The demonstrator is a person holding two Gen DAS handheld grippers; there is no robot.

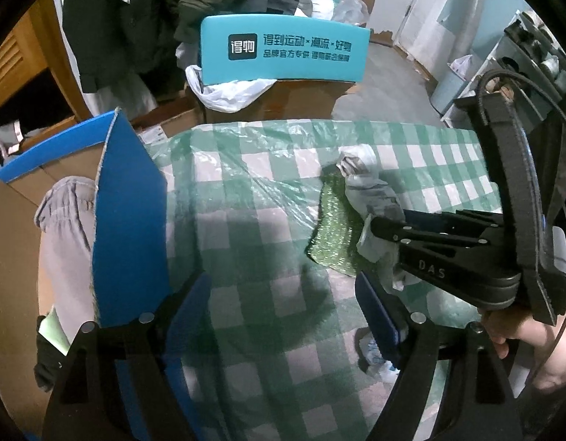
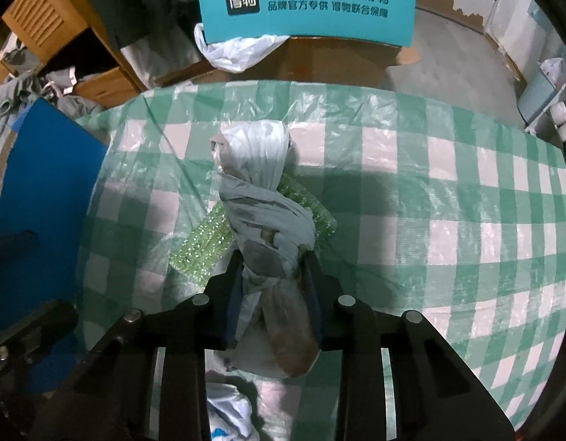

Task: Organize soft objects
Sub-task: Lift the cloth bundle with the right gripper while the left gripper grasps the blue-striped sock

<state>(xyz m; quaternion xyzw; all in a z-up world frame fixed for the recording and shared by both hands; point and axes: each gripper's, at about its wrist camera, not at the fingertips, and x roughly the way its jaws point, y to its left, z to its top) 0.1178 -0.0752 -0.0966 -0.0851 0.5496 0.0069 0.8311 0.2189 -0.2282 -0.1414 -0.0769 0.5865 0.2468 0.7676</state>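
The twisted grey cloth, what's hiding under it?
Under the twisted grey cloth lies a sparkly green scrubbing pad on the checked tablecloth. Its ends poke out both sides; its middle is covered. The right gripper pinches the cloth.

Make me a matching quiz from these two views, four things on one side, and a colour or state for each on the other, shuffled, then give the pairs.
Things:
1. twisted cloth
2. sparkly scrubbing pad
3. left gripper
4. tablecloth

Descriptions:
A. green and white checks
B. open, nothing between its fingers
C. grey, clamped in the right gripper
D. glittery green, lying under the cloth

Pairs: 1-C, 2-D, 3-B, 4-A
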